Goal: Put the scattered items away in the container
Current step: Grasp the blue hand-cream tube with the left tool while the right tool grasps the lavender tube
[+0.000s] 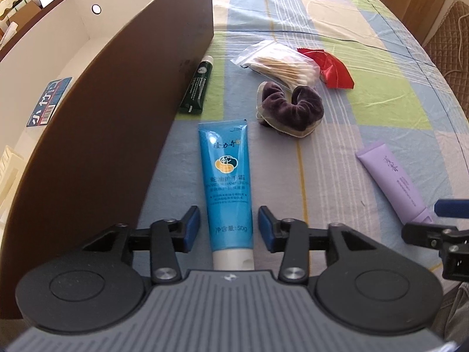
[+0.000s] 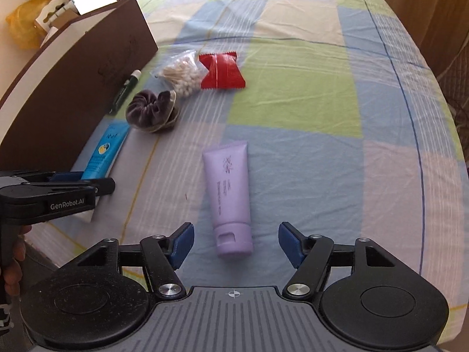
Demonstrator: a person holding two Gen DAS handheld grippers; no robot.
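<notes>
A blue hand-cream tube lies cap toward me, between the spread fingers of my open left gripper; the pads stand a little off its sides. In the right wrist view a lilac tube lies cap first between the wide-open fingers of my right gripper. Farther off lie a dark purple scrunchie, a bag of cotton swabs, a red sachet and a small green tube against the brown container on the left.
The container's tall brown wall runs along the left side of the checked tablecloth. A hand holds the left gripper's handle. Wooden furniture stands past the table's right edge.
</notes>
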